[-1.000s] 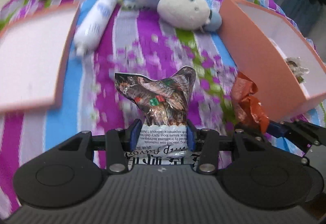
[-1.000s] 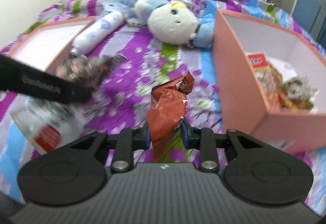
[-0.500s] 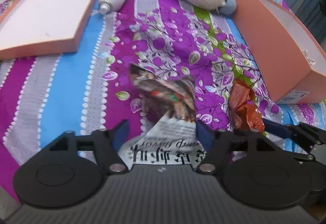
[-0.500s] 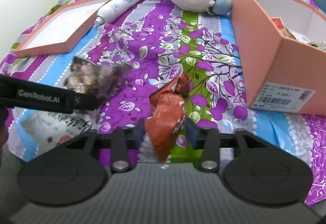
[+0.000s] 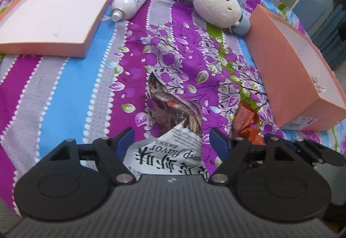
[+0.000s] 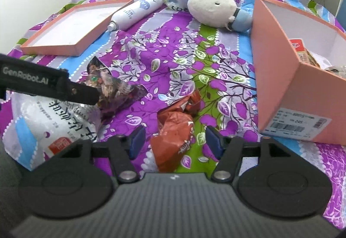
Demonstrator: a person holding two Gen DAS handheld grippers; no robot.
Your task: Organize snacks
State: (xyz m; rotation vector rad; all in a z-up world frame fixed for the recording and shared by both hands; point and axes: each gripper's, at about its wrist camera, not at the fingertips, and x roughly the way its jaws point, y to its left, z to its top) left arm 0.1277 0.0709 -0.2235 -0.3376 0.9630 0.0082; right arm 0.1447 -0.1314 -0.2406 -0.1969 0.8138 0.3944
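left claw spread wide, released; shrimp snack bag lies on the bed between its fingers; right claw also released, orange packet between fingers on the bedspread; pink box near right, snacks inside

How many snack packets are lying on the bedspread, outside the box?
2: a white-and-brown shrimp-flavour packet between the open left gripper's fingers, and an orange packet between the open right gripper's fingers. More lie in the pink box, partly hidden.
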